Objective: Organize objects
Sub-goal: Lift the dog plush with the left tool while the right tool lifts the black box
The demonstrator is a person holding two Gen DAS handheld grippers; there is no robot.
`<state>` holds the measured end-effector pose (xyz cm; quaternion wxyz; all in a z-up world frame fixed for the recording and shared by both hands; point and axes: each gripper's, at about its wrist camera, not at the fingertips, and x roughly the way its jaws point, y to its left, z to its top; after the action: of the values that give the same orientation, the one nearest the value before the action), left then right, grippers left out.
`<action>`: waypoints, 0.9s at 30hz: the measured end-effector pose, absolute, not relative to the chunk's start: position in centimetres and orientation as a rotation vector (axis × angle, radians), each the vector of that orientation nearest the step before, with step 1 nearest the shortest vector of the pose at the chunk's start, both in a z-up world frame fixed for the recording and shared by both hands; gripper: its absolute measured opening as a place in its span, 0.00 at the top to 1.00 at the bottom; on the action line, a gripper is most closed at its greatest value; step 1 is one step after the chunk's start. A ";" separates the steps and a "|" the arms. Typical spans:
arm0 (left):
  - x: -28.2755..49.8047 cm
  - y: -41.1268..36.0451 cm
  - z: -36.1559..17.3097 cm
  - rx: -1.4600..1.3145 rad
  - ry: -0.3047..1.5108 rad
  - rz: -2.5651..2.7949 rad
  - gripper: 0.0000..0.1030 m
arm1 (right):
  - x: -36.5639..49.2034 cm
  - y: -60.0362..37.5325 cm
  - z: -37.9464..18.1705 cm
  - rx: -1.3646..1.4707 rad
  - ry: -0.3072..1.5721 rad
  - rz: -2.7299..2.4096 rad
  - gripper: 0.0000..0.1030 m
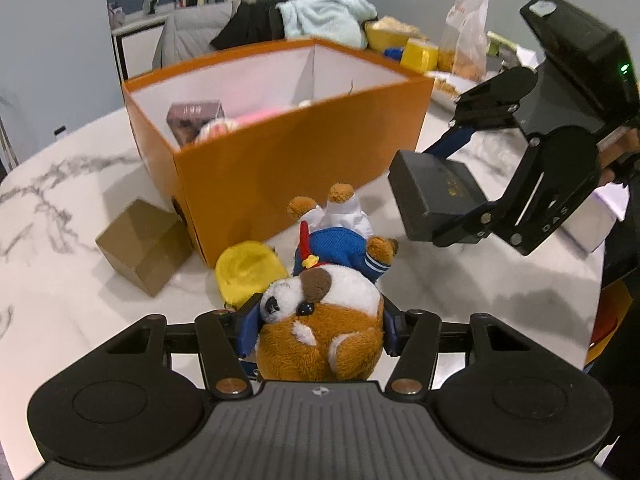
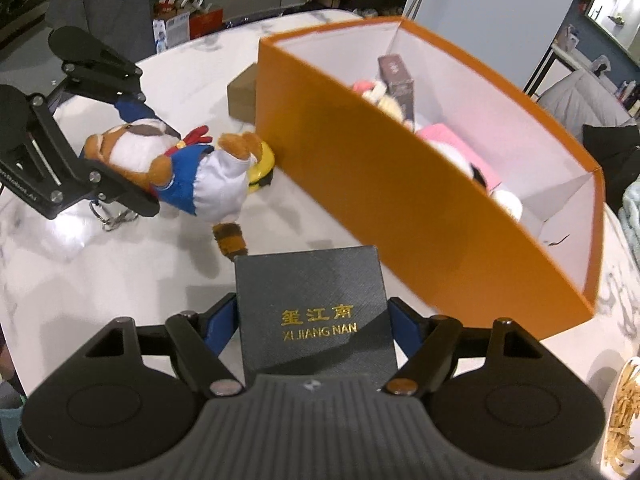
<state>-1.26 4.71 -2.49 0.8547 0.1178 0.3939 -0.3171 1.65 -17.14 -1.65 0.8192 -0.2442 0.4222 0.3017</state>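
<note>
My left gripper (image 1: 318, 326) is shut on the head of a plush dog (image 1: 320, 320) in a blue and white outfit; the same dog shows in the right wrist view (image 2: 192, 172). My right gripper (image 2: 314, 326) is shut on a black box (image 2: 312, 312) with gold lettering, held above the table; it also shows in the left wrist view (image 1: 436, 196). An orange storage box (image 1: 288, 168) stands just beyond both, with a brown carton (image 1: 196, 118) and pink soft toys (image 2: 460, 148) inside.
A small cardboard box (image 1: 144, 244) sits left of the orange box. A yellow object (image 1: 248, 272) lies by the dog against the orange box. Clothes (image 1: 324, 16), a snack bag (image 1: 468, 28) and yellow packs (image 1: 420, 54) crowd the far side of the marble table (image 1: 60, 184).
</note>
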 end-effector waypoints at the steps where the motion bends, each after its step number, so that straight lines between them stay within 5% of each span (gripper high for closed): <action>1: -1.4 4.8 -2.0 0.241 0.815 -0.672 0.36 | 1.6 -17.1 -1.4 -0.519 0.890 0.641 0.23; 27: 3.1 1.8 8.4 0.162 0.530 -0.619 0.36 | 4.0 -20.6 11.0 -0.365 0.555 0.467 0.23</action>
<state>3.10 1.78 8.44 0.9148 0.0785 0.2577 -0.3009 4.03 -20.57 10.96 0.9186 -0.1776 0.2701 0.2273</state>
